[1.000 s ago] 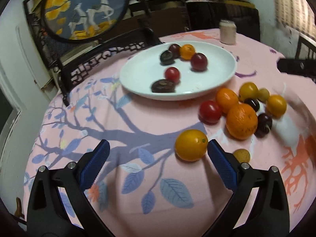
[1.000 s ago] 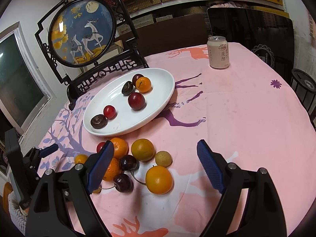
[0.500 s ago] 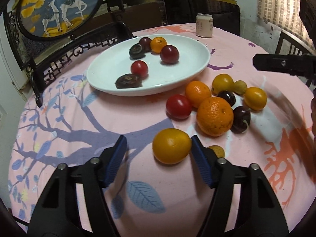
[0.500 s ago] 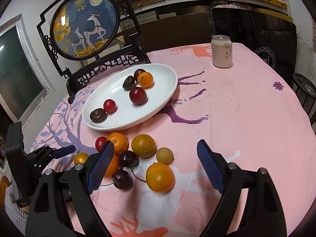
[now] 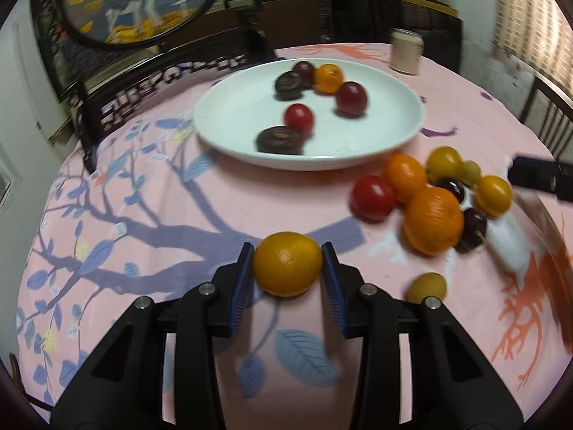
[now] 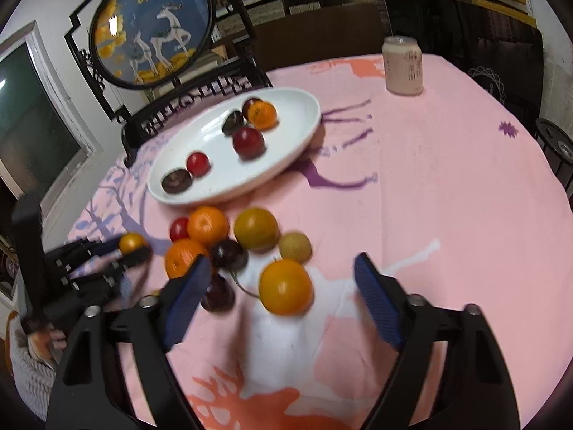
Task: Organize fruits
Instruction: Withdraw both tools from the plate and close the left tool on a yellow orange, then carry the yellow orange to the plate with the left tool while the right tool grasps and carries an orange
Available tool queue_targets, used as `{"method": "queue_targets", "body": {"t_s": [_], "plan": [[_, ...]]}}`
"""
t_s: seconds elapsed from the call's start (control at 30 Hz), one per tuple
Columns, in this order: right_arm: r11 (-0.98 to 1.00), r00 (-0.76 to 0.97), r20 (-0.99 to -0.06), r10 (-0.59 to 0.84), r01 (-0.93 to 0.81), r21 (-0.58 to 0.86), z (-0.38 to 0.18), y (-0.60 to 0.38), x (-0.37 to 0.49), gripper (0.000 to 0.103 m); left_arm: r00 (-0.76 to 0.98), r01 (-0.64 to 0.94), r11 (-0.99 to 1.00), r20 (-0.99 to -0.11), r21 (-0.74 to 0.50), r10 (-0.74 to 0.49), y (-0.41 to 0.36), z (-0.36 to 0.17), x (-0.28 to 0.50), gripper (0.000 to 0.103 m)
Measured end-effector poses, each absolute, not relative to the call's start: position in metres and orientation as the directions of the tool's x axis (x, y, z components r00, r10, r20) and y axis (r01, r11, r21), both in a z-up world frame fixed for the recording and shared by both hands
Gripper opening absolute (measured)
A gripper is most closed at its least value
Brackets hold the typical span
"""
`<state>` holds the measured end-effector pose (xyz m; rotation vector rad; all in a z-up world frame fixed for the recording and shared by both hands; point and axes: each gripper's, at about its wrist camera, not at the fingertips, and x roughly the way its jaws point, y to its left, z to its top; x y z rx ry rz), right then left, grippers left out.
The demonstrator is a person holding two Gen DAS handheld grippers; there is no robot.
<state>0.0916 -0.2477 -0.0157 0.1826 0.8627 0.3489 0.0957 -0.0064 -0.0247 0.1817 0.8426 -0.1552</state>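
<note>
A yellow-orange citrus (image 5: 287, 263) lies on the pink tablecloth between the blue pads of my left gripper (image 5: 288, 256). Its jaws are closing and both pads touch the fruit's sides. The right wrist view shows that gripper (image 6: 123, 251) at the far left with the same citrus (image 6: 132, 243). My right gripper (image 6: 282, 261) straddles another orange (image 6: 285, 286); its jaws are closing, with a gap on each side. A pile of oranges, a tomato (image 5: 372, 197) and dark cherries sits beside a white plate (image 5: 232, 114) that holds several fruits.
A drink can (image 6: 403, 66) stands at the back of the round table. A round deer screen in a black stand (image 6: 150, 32) rises behind the plate. A small tan fruit (image 5: 428, 286) lies just right of my left gripper. Bare pink cloth fills the right side.
My left jaws have gone from wide apart to pressing on the yellow-orange citrus. My right jaws have narrowed a little around the orange in front of them.
</note>
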Motion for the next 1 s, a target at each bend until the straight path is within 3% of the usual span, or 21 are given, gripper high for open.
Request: {"method": "queue_targets", "body": {"t_s": [0.37,0.7,1.0], "plan": [[0.942,0.547,-0.772,0.323,-0.267,0.205,-0.039,-0.229,0.092,0.038,0.634,0.223,0.969,-0.770,0.102,-0.065,-0.011,-0.031,0.096,0.040],[0.943,0.592,-0.742,0.315,-0.280,0.177,-0.030,-0.229,0.087,0.036,0.652,0.203,0.974,-0.756,0.099,-0.058,-0.008,-0.027,0.096,0.038],[0.940,0.662,-0.668,0.339,-0.259,0.220,0.010,-0.233,0.105,0.036,0.712,0.109,0.994,-0.700,0.033,-0.054,0.008,0.027,0.134,0.038]]}}
